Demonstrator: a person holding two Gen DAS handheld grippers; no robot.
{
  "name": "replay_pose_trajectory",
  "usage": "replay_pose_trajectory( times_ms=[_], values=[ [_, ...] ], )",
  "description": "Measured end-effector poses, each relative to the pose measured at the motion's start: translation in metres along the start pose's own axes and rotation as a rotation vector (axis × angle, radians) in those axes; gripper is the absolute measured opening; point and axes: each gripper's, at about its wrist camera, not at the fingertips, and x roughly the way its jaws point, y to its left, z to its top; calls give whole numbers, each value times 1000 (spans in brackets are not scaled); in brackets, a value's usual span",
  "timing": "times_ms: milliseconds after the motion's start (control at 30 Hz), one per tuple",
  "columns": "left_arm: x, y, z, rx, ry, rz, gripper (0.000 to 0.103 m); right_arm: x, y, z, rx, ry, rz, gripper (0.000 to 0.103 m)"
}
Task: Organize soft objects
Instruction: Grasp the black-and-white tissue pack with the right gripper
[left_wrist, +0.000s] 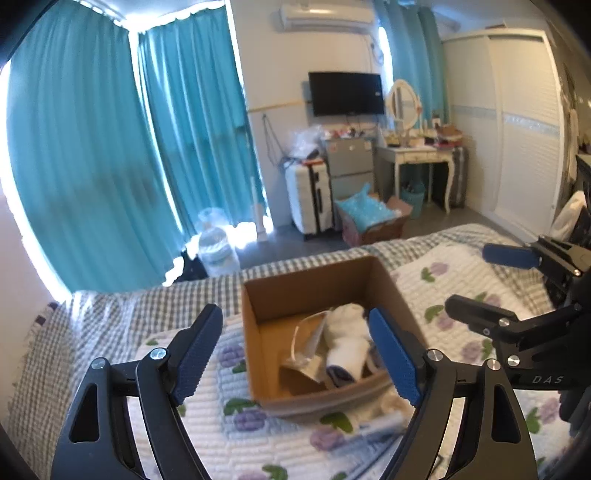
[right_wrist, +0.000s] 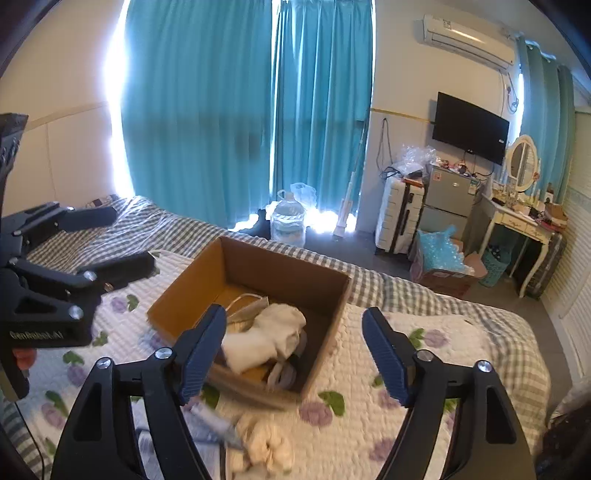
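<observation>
A cardboard box (left_wrist: 325, 280) sits open on the bed's flowered quilt (left_wrist: 458, 280). Inside it lies a white rolled cloth (left_wrist: 349, 341) beside a clear plastic packet (left_wrist: 306, 347). The left gripper (left_wrist: 295, 354) hangs over the box's near edge, its jaws wide apart with nothing between them. The right gripper (right_wrist: 295, 354) also points at the box from the near side, jaws spread and empty. From the right wrist view, a crumpled cream cloth (right_wrist: 266, 446) lies on the quilt at six o'clock from the box, outside it, beside a small tube (right_wrist: 214, 417).
</observation>
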Motion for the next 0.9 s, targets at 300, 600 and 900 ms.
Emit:
replay_pose_trajectory(
  times_ms=[300, 600, 900],
  values=[
    [-76, -6, -44, 8, -36, -3, 103, -94, 18, -27, -7, 9, -46, 103],
    [-66, 12, -135, -149, 59, 67, 103, -70, 66, -106, 2, 131, 52, 103],
    [-13, 26, -209, -177, 222, 156, 103, 2, 120, -156, -81, 226, 143, 103]
  ],
)
